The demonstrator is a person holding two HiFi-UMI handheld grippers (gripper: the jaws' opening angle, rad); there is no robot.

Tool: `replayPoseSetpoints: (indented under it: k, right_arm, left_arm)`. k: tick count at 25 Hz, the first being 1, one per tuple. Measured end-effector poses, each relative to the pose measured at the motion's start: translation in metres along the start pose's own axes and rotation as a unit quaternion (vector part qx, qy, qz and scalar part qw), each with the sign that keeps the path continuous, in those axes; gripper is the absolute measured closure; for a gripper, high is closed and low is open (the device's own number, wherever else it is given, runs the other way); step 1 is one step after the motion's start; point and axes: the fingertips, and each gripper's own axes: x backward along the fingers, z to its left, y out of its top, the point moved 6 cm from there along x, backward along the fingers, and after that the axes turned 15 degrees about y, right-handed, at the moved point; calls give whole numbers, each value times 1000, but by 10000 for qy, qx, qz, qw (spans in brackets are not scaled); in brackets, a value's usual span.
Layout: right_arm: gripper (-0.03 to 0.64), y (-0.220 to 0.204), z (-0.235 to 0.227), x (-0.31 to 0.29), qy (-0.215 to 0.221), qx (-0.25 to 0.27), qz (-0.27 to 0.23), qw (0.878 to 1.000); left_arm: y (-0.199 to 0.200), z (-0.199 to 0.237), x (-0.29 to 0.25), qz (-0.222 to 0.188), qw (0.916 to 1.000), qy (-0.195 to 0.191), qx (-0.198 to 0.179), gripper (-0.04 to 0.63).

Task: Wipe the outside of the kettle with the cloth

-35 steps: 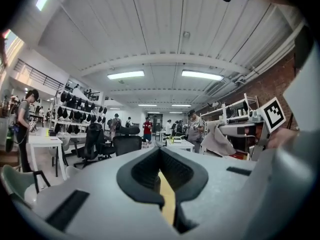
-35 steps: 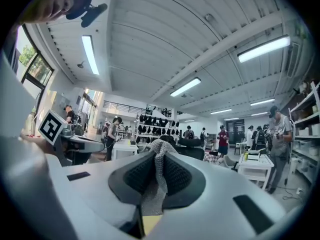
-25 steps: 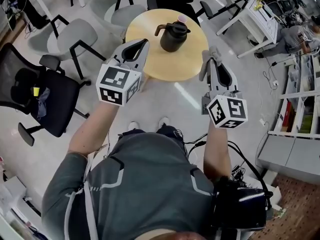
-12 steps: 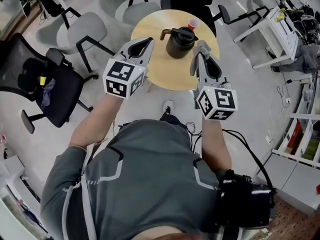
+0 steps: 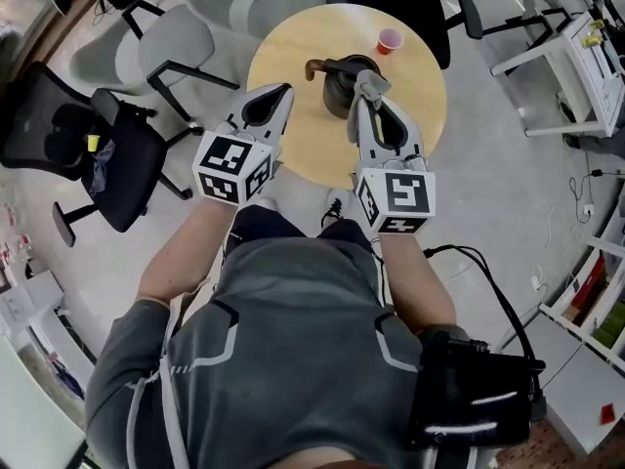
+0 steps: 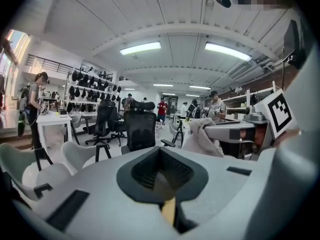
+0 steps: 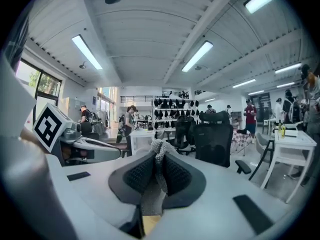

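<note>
I have the cloth (image 7: 159,147) pinched in my right gripper (image 5: 364,79), its pads closed on the grey fabric with a tuft sticking out past the tips. My left gripper (image 5: 282,89) has its jaws together with nothing between them; it hangs over the near left part of the round wooden table (image 5: 283,37), apart from the kettle.

The dark kettle (image 5: 337,88) stands upright near the middle of the table, its handle pointing to my left, with a red cup (image 5: 390,40) well apart behind it. From the head view, my right jaw tips overlap the kettle's top right side. I cannot tell whether the cloth is touching it or only hovering just above, since the gripper views point out across the room and show no kettle at all.

I judge this to be the approach, with wiping not clearly begun. The next move calls for pressing the cloth flat against the kettle's wall and sweeping it round. My left gripper should probably steady the handle so the kettle does not slide or tip.
</note>
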Motion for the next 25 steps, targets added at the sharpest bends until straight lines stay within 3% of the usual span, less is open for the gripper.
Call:
replayPoseSetpoints:
  k: [4,14,21,25]
  right_arm:
    - [561,-30,11,-38,-136,-109,154,9997]
    - [561,-115,28,-111,-1036,-503,261,9930]
    - [561,-147,25,-142,-1459,-563,424,9868]
    - [562,-159,14,-152,-1631,-589,394,9841]
  left_arm:
    - [-19,19,-19,192,9998,-55,-35,588]
    - [-70,57,-64,321,9976,-553,-264,588]
    - [-105,66,-94,360,9956,-842,-222,588]
    - [-121,70,-111,441,9959,-776,-150,588]
